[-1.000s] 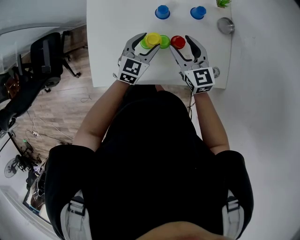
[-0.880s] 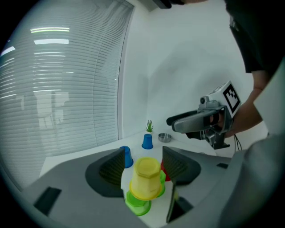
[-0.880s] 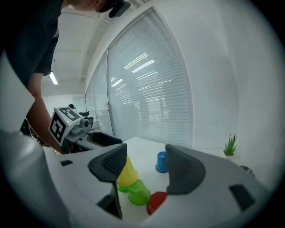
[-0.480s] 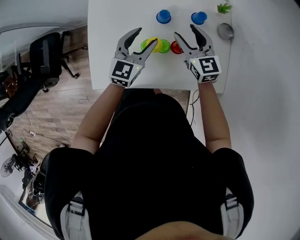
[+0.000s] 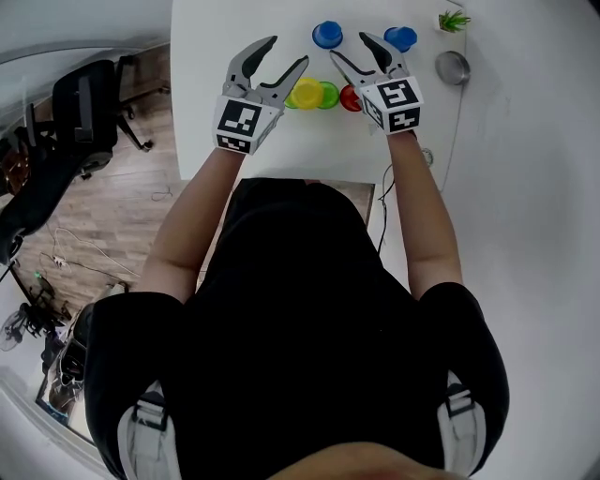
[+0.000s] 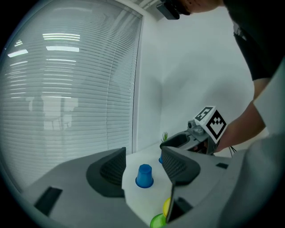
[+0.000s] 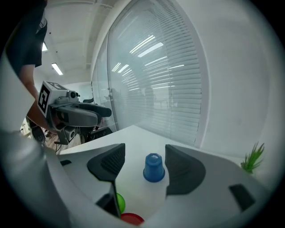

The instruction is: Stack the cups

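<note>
A yellow cup (image 5: 307, 93) stands upside down mid-table, with a green cup (image 5: 328, 94) touching its right side and a red cup (image 5: 350, 97) beyond that. Two blue cups (image 5: 327, 35) (image 5: 400, 38) stand further back. My left gripper (image 5: 284, 53) hovers open above the table, left of the yellow cup. My right gripper (image 5: 352, 47) is open over the red cup; its jaws have just been opening, with nothing between them. Both gripper views look at the left blue cup (image 6: 144, 176) (image 7: 153, 168), which stands beyond the jaws.
A metal bowl (image 5: 452, 67) and a small green plant (image 5: 453, 19) sit at the white table's (image 5: 225, 37) far right corner. An office chair (image 5: 84, 103) stands on the wood floor to the left. Window blinds (image 6: 67, 89) run behind the table.
Both grippers have left the row of cups, risen and moved toward the far side. The left was around the yellow cup, the right around the red one. The cups stay on the table.
</note>
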Available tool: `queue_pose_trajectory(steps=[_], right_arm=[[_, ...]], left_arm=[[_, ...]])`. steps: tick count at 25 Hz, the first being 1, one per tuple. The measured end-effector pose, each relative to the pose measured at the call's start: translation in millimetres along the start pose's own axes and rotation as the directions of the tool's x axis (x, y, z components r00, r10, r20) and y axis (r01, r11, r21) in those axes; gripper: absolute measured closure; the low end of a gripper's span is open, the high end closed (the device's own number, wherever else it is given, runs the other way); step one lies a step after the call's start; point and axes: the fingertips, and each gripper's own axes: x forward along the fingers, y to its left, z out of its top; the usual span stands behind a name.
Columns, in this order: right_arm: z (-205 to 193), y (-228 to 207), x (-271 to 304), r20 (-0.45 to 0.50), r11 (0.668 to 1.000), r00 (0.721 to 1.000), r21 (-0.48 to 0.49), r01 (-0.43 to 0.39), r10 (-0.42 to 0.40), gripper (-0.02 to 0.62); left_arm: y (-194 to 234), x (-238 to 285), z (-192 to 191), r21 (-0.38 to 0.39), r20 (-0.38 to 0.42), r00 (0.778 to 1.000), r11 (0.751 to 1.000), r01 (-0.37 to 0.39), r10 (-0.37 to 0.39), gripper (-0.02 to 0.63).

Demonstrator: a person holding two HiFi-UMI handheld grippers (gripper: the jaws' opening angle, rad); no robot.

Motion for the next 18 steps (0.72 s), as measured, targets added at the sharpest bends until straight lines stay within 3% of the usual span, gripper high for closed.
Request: queue_pose_trajectory(steps=[12,18], right_arm=[[-46,-19,63,-0.183,0.999,0.983,-0.006,-0.036,0.034,0.310],[-70,-24,85,-0.263,0.999,0.964,-0.027,-0.038,0.030,0.336]], left_arm=[[18,31,-25,-0.025,-0.049,0.999,1.000,0.019,-0.020,0.368],[23,35,-32,-0.036,-0.066,0.997,0.999,0.027,-0.029,0.370]])
